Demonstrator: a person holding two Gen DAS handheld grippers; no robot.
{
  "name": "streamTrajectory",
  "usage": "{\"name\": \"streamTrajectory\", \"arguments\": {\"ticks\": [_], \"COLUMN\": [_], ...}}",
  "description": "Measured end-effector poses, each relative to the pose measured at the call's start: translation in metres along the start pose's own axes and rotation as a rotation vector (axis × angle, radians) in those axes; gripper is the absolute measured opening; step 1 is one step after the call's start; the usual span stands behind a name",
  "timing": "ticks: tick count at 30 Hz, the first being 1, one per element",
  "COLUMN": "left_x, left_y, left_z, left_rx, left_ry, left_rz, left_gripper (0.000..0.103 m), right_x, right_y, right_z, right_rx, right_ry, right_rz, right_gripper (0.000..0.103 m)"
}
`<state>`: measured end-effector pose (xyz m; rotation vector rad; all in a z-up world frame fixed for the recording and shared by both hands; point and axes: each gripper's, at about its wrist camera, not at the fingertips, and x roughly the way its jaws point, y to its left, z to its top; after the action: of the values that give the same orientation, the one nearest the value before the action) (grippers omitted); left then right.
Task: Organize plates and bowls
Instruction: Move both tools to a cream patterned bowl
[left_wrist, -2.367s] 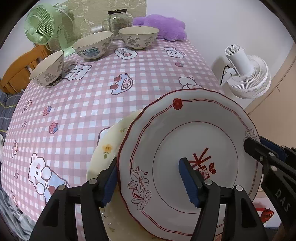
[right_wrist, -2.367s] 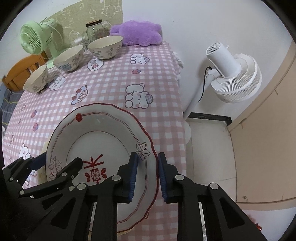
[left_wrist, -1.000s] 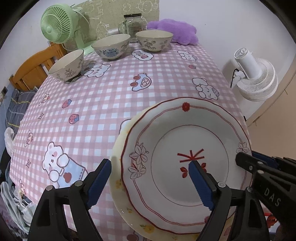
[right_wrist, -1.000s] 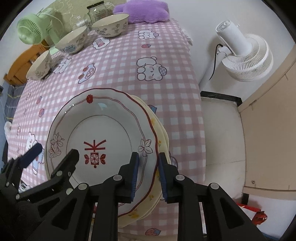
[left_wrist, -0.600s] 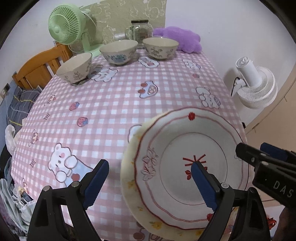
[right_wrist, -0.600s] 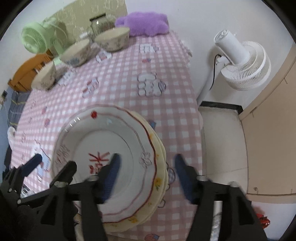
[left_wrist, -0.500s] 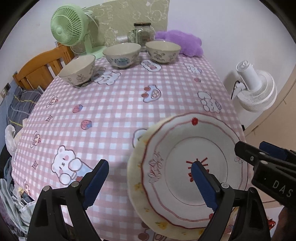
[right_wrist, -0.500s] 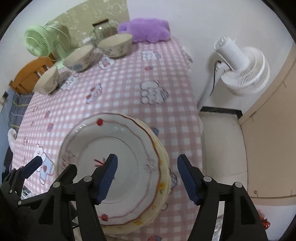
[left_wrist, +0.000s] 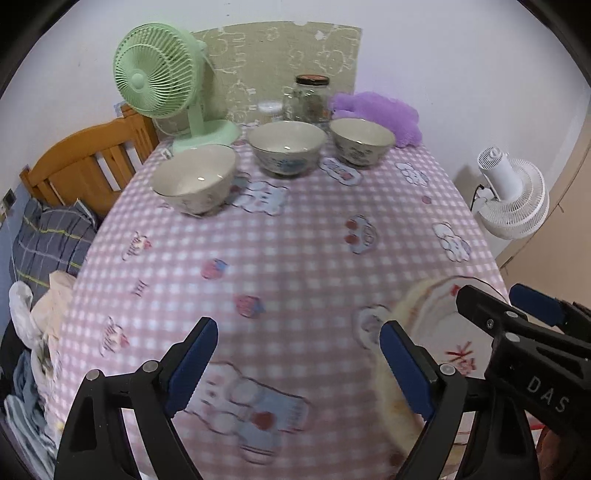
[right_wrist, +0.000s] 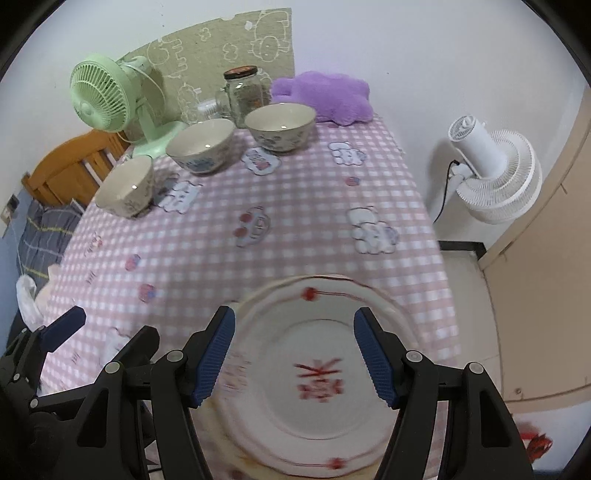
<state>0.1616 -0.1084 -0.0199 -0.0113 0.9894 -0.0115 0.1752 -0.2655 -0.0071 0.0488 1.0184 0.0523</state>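
Note:
A white plate with red trim (right_wrist: 317, 365) lies on a cream plate (right_wrist: 229, 448) near the table's front right edge, and the same stack shows as a blurred plate (left_wrist: 432, 332) in the left wrist view. My right gripper (right_wrist: 293, 354) hovers open above it, touching nothing. My left gripper (left_wrist: 297, 363) is open over bare tablecloth to the left of the stack. Three bowls stand at the far side: a left bowl (left_wrist: 194, 179), a middle bowl (left_wrist: 286, 147) and a right bowl (left_wrist: 362, 142).
A pink checked tablecloth (left_wrist: 295, 229) covers the table. Behind the bowls stand a green fan (left_wrist: 159, 77), a glass jar (left_wrist: 308, 98) and a purple cushion (left_wrist: 380, 110). A white floor fan (right_wrist: 495, 173) stands right of the table; a wooden chair (left_wrist: 85, 162) stands left.
My right gripper let go of the red-trimmed plate, which now rests on the cream plate, and opened wide. Both grippers rose and pulled back; the left swung left, off the stack.

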Motion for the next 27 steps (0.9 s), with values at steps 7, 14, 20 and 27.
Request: {"name": "streamTrajectory", "arguments": {"ticks": [7,14,20,27], "left_x": [0.002,0.014,0.029,0.058], "left_y": [0.064,0.113,0.140,0.161], "left_z": [0.020,0.043,0.071,0.103], "left_rx": [0.040,0.093,0.066,0.023], "left_ry": [-0.039,-0.049,-0.061,-0.089], "left_rz": [-0.003,0.011,0.011,0.067], "left_gripper": [0.087,0.083,0.082,0.076], "right_x": [0.003,0.016,0.030,0.063], "right_y": [0.069,0.128,0.156,0.175], "right_z": [0.014,0.031,0.055,0.093], "right_rx": [0.047,0.082,0.124,0.105], "right_ry": [-0.055,-0.089,-0.118,-0.142], "right_rz": [-0.017,-0.048,-0.046,-0.040], "right_gripper": [0.070,0.070,0.070,0.070]}}
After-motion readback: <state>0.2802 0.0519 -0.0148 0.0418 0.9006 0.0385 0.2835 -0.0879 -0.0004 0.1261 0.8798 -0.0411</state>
